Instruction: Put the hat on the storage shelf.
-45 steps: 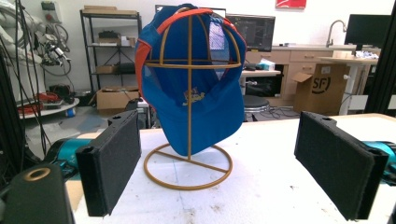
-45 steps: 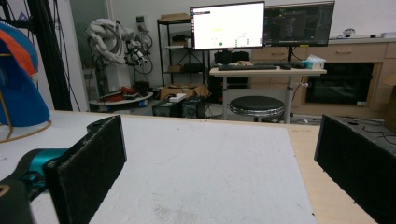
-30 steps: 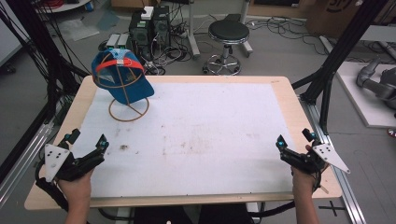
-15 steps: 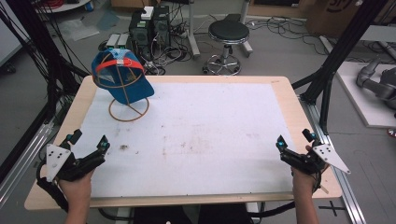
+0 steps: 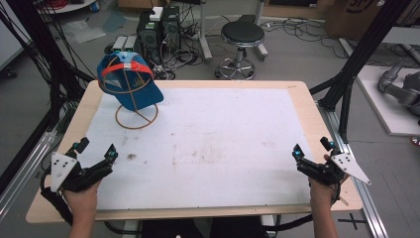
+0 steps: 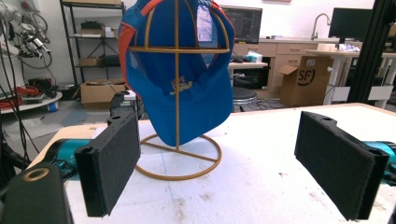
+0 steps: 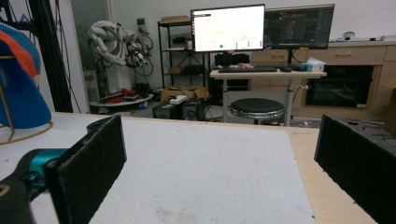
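Blue baseball cap (image 5: 130,82) with an orange band hangs over a gold wire stand (image 5: 136,115) at the far left corner of the table (image 5: 307,106), its bill drooping down toward the stand's ring base. The left gripper (image 5: 94,151) sits near the table's front left edge, well apart from the cap, with its jaws spread wide and nothing between them; in the left gripper view the cap (image 6: 180,79) and stand (image 6: 177,158) sit straight ahead, framed between the two black pads (image 6: 112,161). The right gripper (image 5: 312,148) rests near the front right edge, jaws likewise wide apart and empty, pointing across the white table cover (image 5: 213,134). In the right gripper view the cap (image 7: 18,88) shows at the far left edge, and a black stool (image 7: 257,108) stands beyond the table.
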`<state>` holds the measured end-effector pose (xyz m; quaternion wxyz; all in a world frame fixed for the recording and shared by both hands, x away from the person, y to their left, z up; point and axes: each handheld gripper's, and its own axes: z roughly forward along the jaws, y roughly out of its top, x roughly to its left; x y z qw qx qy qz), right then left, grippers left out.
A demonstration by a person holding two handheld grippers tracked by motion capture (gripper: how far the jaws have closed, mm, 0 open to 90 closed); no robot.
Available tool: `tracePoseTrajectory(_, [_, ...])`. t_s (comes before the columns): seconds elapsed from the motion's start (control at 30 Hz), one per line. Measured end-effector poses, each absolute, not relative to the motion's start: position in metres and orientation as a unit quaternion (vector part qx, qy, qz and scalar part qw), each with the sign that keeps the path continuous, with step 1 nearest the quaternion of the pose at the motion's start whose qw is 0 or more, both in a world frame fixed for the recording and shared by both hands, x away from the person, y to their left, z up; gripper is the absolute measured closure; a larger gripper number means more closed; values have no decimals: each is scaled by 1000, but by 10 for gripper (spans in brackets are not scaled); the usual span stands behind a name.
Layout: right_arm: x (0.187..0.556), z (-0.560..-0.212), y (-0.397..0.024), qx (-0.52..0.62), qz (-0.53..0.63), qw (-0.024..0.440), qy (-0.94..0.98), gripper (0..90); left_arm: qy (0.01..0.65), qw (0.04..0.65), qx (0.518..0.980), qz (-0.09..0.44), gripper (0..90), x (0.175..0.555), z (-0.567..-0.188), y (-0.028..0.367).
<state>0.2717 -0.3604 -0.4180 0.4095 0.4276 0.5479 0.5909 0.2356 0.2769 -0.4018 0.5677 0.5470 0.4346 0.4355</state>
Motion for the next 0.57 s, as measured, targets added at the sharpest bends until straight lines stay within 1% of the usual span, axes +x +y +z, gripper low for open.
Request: tracePoseTrajectory(0.57, [272, -418, -361, 425, 591, 411, 548, 18, 434, 570, 548, 431, 148, 236, -402, 278])
